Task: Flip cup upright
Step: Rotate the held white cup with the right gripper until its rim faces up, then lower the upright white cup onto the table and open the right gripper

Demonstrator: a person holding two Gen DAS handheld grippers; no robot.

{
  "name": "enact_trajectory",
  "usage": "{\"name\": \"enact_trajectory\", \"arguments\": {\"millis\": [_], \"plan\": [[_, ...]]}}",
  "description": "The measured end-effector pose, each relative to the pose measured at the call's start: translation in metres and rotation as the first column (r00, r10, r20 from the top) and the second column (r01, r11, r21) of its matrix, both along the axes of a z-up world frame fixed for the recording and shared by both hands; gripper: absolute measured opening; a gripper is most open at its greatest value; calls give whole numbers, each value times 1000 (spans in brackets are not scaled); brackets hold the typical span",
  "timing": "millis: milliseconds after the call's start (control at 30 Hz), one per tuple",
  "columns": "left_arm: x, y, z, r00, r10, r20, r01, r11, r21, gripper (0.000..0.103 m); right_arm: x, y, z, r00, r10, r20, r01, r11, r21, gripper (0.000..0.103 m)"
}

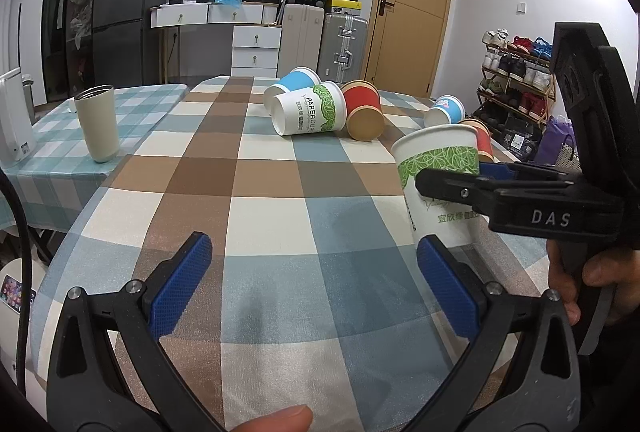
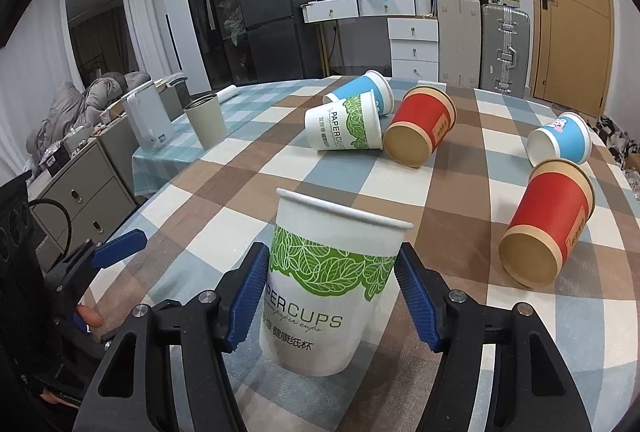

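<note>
Right gripper (image 2: 332,296) clasps upright paper cup (image 2: 328,292); left gripper (image 1: 314,288) gapes

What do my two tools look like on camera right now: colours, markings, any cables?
Both tools, left and right, have black angular frames, silver screws and ribbed blue pads. White "DAS" lettering marks the right one. A black cable runs beside the left.

Even indoor light, soft shadows, sharp focus, fisheye-bent edges

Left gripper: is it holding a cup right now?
No. The left gripper is open over bare tablecloth, while the right gripper brackets the white cup.
</note>
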State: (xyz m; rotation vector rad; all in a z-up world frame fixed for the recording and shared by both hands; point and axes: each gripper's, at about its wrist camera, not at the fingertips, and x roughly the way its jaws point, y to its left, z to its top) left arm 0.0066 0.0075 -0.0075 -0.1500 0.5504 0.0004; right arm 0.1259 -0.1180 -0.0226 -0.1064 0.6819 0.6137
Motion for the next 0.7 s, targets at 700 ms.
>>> {"name": "enact_trajectory", "arguments": {"millis": [700], "plan": [[0,-1,1,1000,-2,5,2,1000,1,102,-46,-22,-5,994,100,36,-100,995,-18,62]]}}
